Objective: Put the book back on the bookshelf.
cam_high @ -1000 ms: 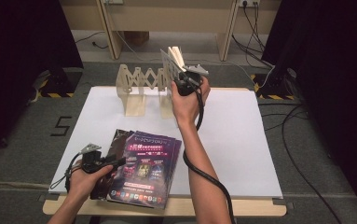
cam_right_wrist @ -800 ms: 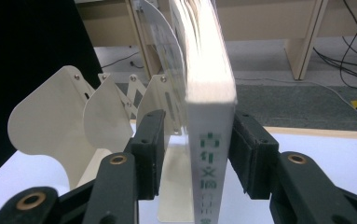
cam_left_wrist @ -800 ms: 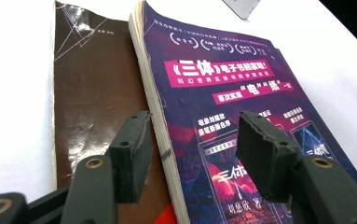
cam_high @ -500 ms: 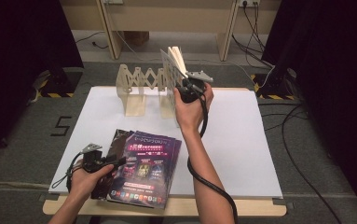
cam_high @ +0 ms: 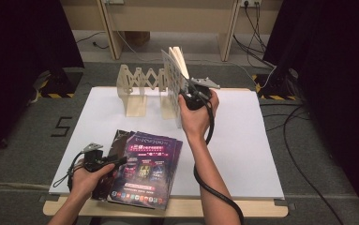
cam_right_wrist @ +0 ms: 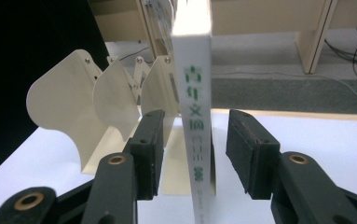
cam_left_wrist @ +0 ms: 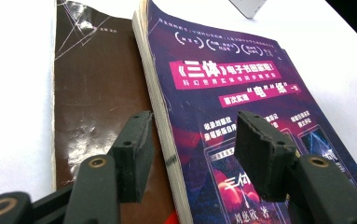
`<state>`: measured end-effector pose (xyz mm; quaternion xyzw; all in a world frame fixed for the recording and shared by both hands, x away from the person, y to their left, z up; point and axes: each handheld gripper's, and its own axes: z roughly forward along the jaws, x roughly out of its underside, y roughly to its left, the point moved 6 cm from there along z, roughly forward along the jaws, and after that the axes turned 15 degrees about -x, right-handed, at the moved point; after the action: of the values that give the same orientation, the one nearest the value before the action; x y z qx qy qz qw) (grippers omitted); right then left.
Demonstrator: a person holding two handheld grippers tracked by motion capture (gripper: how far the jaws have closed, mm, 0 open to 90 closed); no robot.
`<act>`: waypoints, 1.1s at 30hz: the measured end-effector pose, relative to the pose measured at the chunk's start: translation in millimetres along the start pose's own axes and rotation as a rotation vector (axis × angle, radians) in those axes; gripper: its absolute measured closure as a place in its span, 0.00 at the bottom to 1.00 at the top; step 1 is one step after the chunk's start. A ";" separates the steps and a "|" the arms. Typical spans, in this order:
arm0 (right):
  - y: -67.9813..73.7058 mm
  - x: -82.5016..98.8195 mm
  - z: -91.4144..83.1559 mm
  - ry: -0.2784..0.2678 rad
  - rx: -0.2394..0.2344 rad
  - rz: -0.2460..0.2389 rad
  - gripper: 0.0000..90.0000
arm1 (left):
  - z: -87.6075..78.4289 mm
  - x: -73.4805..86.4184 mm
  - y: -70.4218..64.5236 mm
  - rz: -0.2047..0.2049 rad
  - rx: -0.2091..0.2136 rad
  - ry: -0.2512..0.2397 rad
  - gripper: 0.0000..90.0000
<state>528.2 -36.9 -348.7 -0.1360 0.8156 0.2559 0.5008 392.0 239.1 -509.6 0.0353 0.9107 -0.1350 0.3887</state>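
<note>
A white book (cam_high: 172, 75) stands upright on its edge at the right end of a wooden accordion rack (cam_high: 137, 82). My right gripper (cam_high: 190, 91) is open at the book's spine (cam_right_wrist: 197, 93), one jaw on each side with a gap between each pad and the cover. The rack's rounded dividers (cam_right_wrist: 73, 93) rise just left of the book. At the front left, a purple book (cam_high: 149, 173) lies on top of a brown one (cam_high: 116, 140). My left gripper (cam_high: 123, 160) is open, straddling the page edge of the purple book (cam_left_wrist: 241, 84), with the brown cover (cam_left_wrist: 97, 93) under its left jaw.
The white tabletop (cam_high: 243, 140) is bare on the right half. Behind the table stand wooden furniture legs (cam_high: 226, 33). Cables (cam_high: 303, 117) trail on the floor at right, and a "5" mark (cam_high: 62, 126) is on the floor at left.
My right gripper has drawn back a little toward the person while the white book stays upright by the rack. The left gripper and the flat books have not moved.
</note>
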 end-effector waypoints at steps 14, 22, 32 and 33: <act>-5.3 44.4 -21.1 0.102 -0.069 0.074 0.63 | 13.7 -11.9 0.2 -0.033 -0.016 0.029 0.55; -6.8 105.2 -17.6 0.245 -0.132 0.149 0.63 | 27.8 -17.1 -2.4 -0.055 -0.014 0.061 0.60; 12.0 179.6 3.4 0.449 -0.215 0.207 0.63 | 38.4 -15.7 -1.7 -0.077 -0.026 0.085 0.62; 14.7 183.9 5.2 0.461 -0.221 0.218 0.63 | 37.3 -16.2 -2.4 -0.071 -0.030 0.078 0.63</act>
<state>440.2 -15.6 -509.5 -0.1561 0.8851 0.3577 0.2535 429.0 227.3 -522.2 0.0025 0.9279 -0.1334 0.3483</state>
